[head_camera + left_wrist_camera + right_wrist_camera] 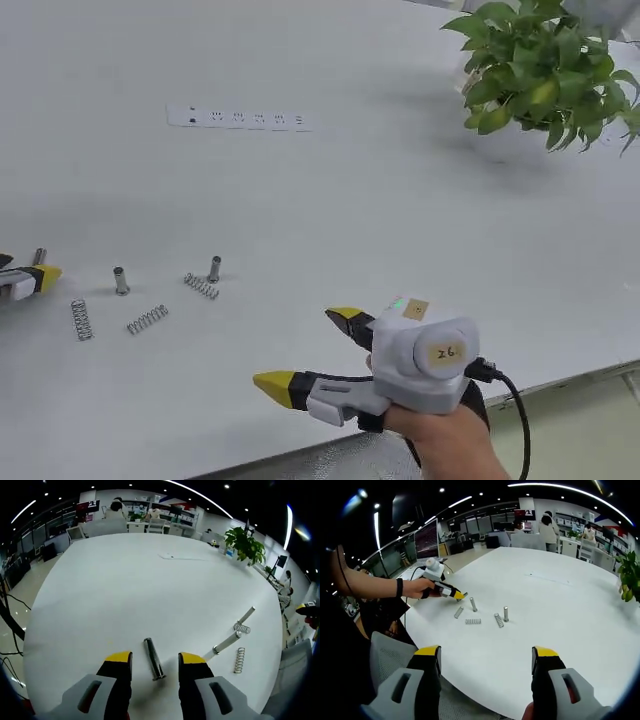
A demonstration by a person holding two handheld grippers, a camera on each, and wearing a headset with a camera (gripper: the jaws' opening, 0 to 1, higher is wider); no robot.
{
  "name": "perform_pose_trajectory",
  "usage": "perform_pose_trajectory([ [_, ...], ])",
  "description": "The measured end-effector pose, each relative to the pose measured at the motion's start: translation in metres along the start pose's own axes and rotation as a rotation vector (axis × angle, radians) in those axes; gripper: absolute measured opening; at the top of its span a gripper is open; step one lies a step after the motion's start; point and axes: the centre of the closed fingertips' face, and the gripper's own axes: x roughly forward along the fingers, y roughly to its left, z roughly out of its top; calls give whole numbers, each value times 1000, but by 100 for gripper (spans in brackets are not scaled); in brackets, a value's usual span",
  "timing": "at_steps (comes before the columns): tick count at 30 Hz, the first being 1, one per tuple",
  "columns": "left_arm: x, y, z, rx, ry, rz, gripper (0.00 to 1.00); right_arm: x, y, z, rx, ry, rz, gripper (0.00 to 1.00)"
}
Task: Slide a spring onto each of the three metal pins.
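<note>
The right gripper point(305, 348) is hovering over the near edge of the table point(400, 200), jaws wide apart. At its ten o'clock, three springs point(147, 319) are lying by two standing pins point(121, 280). At nine o'clock, the left gripper point(155, 656) is sitting loose around the third pin point(151, 652).

We log: left gripper point(30, 275) cut off at the head view's left edge, its jaw hiding the foot of one pin point(39, 256); plant point(540, 65) cropped top right.
</note>
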Motion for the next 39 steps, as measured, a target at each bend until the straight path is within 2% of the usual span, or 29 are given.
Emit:
perform_pose_trajectory([
  [3,4,1,1,1,1,5,27,0,0,0,1,2,0,73],
  [7,11,0,2,50,12,13,24,1,-2,1,4,-1,-2,73],
  [13,17,0,5,55,13,19,20,1,-3,2,1,0,-5,73],
  [17,17,1,8,56,11,34,15,1,-4,4,3,0,-9,73],
  [20,18,3,7,97,21,60,3,2,-4,4,4,-2,-11,72],
  [22,17,3,6,90,20,58,2,2,-3,5,5,-5,-12,72],
  [24,16,1,6,-1,22,40,0,2,-3,6,4,-6,-12,72],
  [26,16,5,7,6,27,45,0,2,-3,6,2,-7,-11,72],
  [30,15,6,6,-5,36,39,0,1,-3,6,1,-8,-11,72],
  [39,2,14,20,-5,-10,57,0,-1,-5,5,14,-20,-18,72],
])
